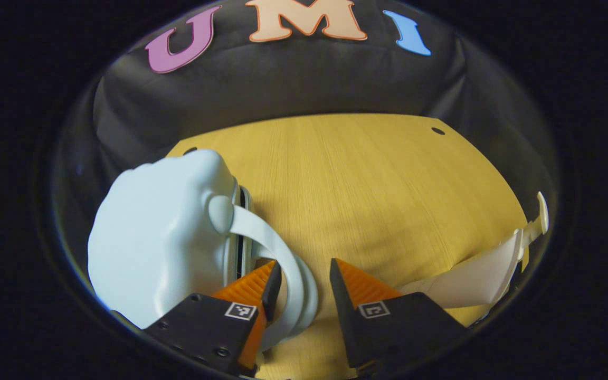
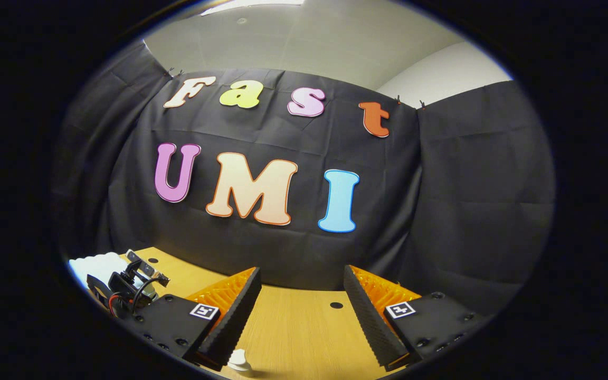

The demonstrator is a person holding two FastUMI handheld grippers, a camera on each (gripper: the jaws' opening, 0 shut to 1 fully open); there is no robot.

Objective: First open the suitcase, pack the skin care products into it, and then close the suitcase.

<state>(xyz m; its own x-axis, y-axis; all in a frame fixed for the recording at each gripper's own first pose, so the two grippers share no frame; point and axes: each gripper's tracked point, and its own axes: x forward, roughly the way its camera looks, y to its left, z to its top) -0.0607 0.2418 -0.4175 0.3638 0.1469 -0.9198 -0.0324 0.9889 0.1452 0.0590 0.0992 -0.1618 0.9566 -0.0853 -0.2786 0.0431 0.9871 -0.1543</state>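
Left claw (image 1: 304, 279) stands wide apart over the yellow wooden tabletop (image 1: 367, 184), its orange ribbed fingers (image 1: 248, 287) holding nothing. One finger sits just beside the curved white handle (image 1: 277, 253) of the pale blue rounded hard-shell suitcase (image 1: 161, 237), which lies at the near left of the table; whether the finger touches the handle I cannot tell. The case looks shut, with a dark seam between its two halves and no gap showing an inside. At the right edge of the left gripper view lies a white, pointed, glossy plastic object (image 1: 483, 274), perhaps one of the skin care products, though I cannot say for sure.

Right claw (image 2: 301, 303) is also spread wide and empty, raised and pointing at the booth wall. In its view a small white cap-like item (image 2: 239, 360) sits on the table near its left finger, and the other gripper's black body (image 2: 127, 287) shows far off at the left.

By my reckoning the task is barely begun: the opening of the suitcase is not yet done, and packing and closing are left.
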